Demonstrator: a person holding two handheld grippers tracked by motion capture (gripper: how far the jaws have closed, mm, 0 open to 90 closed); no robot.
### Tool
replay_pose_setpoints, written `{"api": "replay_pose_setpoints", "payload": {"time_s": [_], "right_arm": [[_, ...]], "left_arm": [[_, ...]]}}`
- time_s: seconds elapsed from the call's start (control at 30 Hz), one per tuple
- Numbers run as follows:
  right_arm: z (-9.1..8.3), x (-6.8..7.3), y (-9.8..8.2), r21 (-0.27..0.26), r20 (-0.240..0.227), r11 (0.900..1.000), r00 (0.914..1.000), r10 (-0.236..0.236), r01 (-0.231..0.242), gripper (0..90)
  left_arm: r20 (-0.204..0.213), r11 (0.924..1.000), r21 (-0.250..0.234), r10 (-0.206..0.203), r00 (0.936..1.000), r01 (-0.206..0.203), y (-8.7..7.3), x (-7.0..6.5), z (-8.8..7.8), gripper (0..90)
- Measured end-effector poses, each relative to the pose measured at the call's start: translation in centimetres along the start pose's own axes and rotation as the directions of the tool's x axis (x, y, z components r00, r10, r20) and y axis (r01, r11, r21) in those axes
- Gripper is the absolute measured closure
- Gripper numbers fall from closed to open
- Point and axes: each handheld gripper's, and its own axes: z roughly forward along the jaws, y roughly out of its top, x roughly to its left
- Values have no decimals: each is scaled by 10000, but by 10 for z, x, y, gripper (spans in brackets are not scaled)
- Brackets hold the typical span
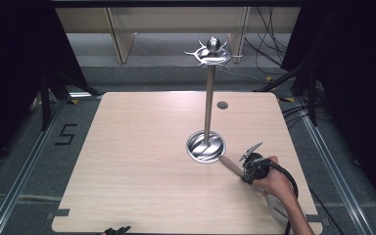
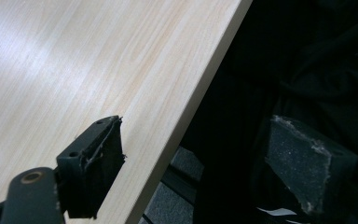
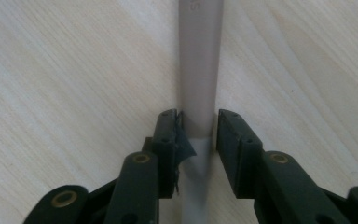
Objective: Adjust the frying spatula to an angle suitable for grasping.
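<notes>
While the right gripper [image 3: 196, 128] is pinching the grey-handled utensil's beige shaft [image 3: 199, 56], the left gripper [image 2: 205, 154] is idling spread, risking slippage.

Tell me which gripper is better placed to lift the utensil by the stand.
Right. The right gripper already has its jaws around the utensil handle; the left gripper hangs open at the table's near edge.

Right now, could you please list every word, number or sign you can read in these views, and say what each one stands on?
"5": black tape figure on the grey floor left of the wooden table.
Faint grey marking at the top end of the utensil handle between the right gripper jaws: cut off and too blurred to read.
Nothing legible on the metal stand.
</notes>
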Motion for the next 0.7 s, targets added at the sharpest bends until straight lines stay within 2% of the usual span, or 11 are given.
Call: {"api": "replay_pose_setpoints", "payload": {"time_s": [0.07,0.1,0.17,0.2,0.3,0.33,0.37,0.5,0.53,0.63,0.7], "right_arm": [[0,1,0,39,-109,9999,9999,121,-121,706],[1,-2,2,1,-60,9998,9998,-188,188,718],[1,-2,4,60,-67,9997,9997,-248,248,720],[1,-3,4,118,-209,9996,9995,-250,252,722],[2,-5,6,193,-250,9997,9996,-116,121,736],[2,-6,7,164,-269,9990,9988,-406,411,737],[2,-4,8,325,-277,9990,9992,-301,310,739],[2,-1,12,576,-46,9957,9974,-726,727,744],[2,0,12,651,-65,9956,9977,-669,671,744],[2,2,14,767,91,9912,9941,-1085,1075,746],[2,3,15,828,192,9862,9891,-1457,1437,747]], "left_arm": [[-8,10000,11,10,10000,-10,0,0,0,178],[7,10000,4,12,10000,-12,0,0,1,179],[148,10000,23,44,9999,-44,0,0,1,179],[7,10000,-3,-7,10000,7,0,0,0,179],[1,10000,13,12,10000,-12,0,0,0,178],[9,10000,-1,5,10000,-5,0,0,0,178],[8,10000,-5,-9,10000,9,0,0,0,178],[24,10000,-6,-6,10000,6,0,0,0,178],[14,10000,-3,-3,10000,3,0,0,0,178],[-201,10000,33,37,9998,-36,0,0,0,178],[-119,10000,2,6,9999,-6,0,0,-1,179]]}}
